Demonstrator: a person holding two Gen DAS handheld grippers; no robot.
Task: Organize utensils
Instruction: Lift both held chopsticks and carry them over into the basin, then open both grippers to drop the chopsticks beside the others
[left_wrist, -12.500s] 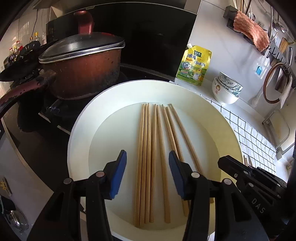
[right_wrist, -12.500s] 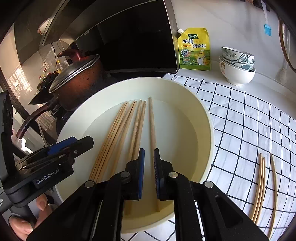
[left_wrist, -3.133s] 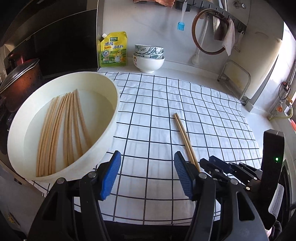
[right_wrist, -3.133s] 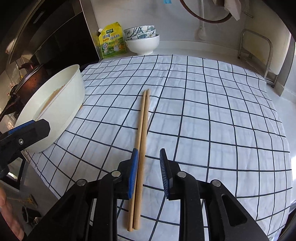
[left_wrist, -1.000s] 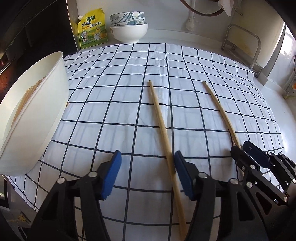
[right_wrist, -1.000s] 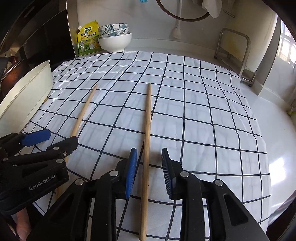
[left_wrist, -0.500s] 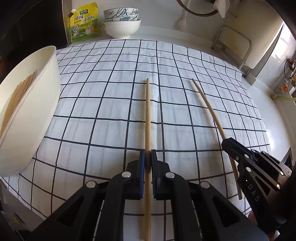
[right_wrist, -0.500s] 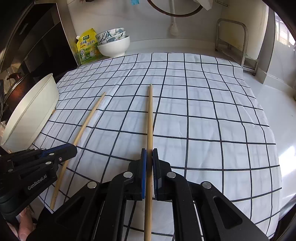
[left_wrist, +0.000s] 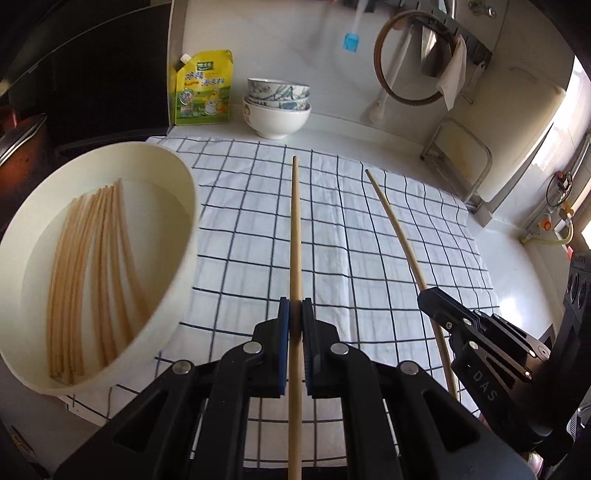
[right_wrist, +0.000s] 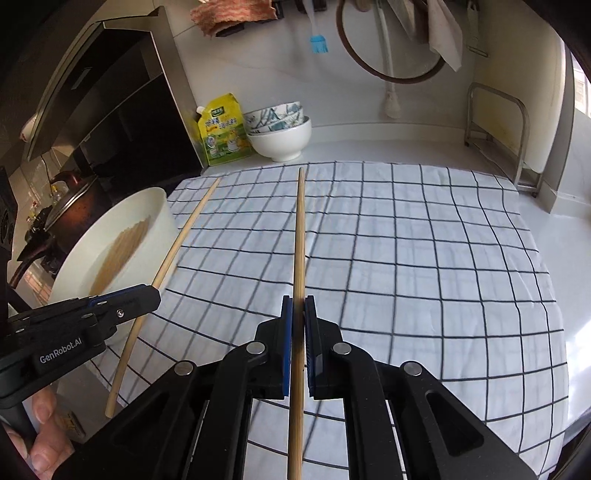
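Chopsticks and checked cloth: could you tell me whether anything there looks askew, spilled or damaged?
Nothing stands out. Each gripper, left and right, is shut on one chopstick. The rest lie together in the white basin. The checked cloth is only creased.

A yellow seasoning pouch (left_wrist: 202, 88) stands at upper centre beside stacked bowls (left_wrist: 277, 107). A checked cloth (left_wrist: 369, 240) covers the table. A blue silicone brush (left_wrist: 351, 40) hangs above; a lidded pot (right_wrist: 74, 206) sits far left.

chopsticks (left_wrist: 295, 229): pale matt wood | cloth (left_wrist: 351, 240): checked woven fabric | basin (left_wrist: 186, 243): smooth cream plastic
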